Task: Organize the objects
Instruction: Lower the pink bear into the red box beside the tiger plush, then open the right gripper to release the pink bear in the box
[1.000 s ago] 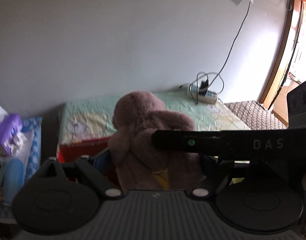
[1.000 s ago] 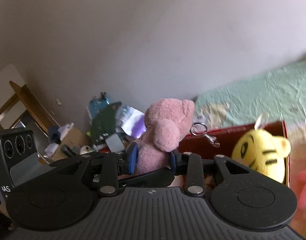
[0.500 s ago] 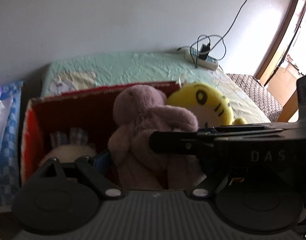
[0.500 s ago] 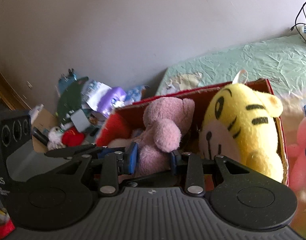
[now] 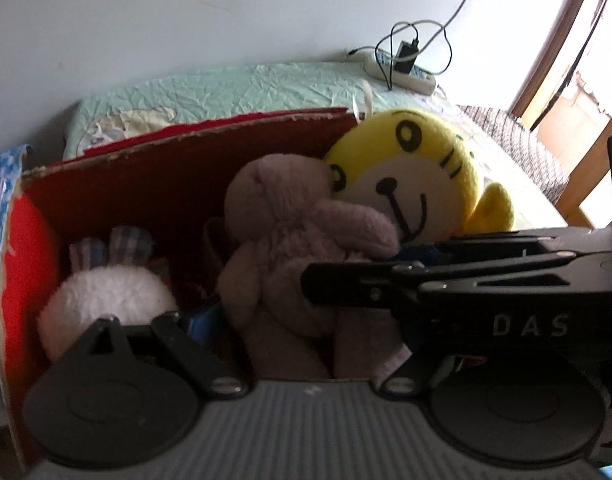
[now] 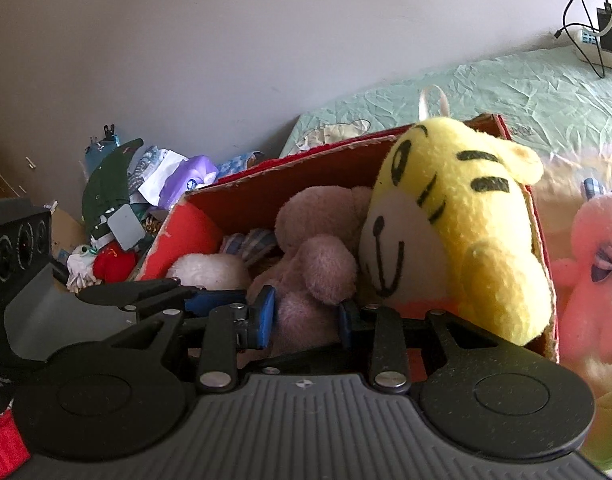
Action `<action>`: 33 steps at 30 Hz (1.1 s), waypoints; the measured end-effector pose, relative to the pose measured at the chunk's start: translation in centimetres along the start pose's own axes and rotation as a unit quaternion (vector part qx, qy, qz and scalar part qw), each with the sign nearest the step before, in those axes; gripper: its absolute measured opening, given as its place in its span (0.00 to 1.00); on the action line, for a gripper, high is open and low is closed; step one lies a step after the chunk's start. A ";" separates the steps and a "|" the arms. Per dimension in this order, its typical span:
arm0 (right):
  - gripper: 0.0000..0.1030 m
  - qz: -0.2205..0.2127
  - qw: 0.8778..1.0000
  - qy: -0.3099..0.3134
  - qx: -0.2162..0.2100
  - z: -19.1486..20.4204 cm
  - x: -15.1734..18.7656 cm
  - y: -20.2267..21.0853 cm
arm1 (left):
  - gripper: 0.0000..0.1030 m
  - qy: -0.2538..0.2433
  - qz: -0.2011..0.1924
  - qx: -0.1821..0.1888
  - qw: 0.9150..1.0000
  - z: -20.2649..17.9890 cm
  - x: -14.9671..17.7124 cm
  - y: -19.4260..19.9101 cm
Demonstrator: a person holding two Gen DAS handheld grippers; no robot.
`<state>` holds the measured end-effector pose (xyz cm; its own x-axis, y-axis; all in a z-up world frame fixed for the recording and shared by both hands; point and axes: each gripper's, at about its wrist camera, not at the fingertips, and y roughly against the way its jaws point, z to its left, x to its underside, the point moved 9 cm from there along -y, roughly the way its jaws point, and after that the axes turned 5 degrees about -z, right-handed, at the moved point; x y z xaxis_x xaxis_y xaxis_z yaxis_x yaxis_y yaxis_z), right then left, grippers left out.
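A mauve plush toy (image 5: 289,240) (image 6: 318,264) sits low inside the red cardboard box (image 5: 145,176) (image 6: 289,168), pressed against a yellow tiger plush (image 5: 406,168) (image 6: 458,216). My right gripper (image 6: 306,314) has its blue pads on both sides of the mauve toy's body and its jaws are closing on it. My left gripper (image 5: 301,332) holds the toy's lower body from the other side, jaws also closing a little. Its right finger is hidden behind the right gripper's arm (image 5: 426,284). A white plush with checked ears (image 5: 105,296) (image 6: 209,268) lies at the box's left end.
The box stands on a bed with a green sheet (image 5: 225,88) (image 6: 506,88). A pink plush (image 6: 594,264) lies outside the box on the right. A power strip with cables (image 5: 402,72) sits by the wall. A heap of clutter (image 6: 125,208) lies left of the bed.
Both grippers came down with the mauve toy, from above the box's rim to inside it. The box, tiger and white plush have come into view around it.
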<state>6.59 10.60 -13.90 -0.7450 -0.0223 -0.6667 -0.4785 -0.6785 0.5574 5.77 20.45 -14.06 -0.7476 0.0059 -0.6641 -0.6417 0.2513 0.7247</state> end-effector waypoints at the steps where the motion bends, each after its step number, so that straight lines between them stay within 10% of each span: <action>1: 0.30 0.001 1.000 -0.002 0.001 -0.1 0.0 -0.1 | 0.82 -0.005 0.003 -0.004 1.000 -0.1 0.0 -0.1; 33: 0.26 0.018 0.999 -0.007 0.027 -0.7 1.1 0.3 | 0.86 -0.015 0.057 -0.062 0.996 -1.0 1.4 -0.4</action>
<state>6.02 9.86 -14.85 -0.7685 -0.0367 -0.6388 -0.4743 -0.6375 0.6072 4.85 19.39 -15.11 -0.8120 0.0576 -0.5809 -0.5714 0.1251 0.8111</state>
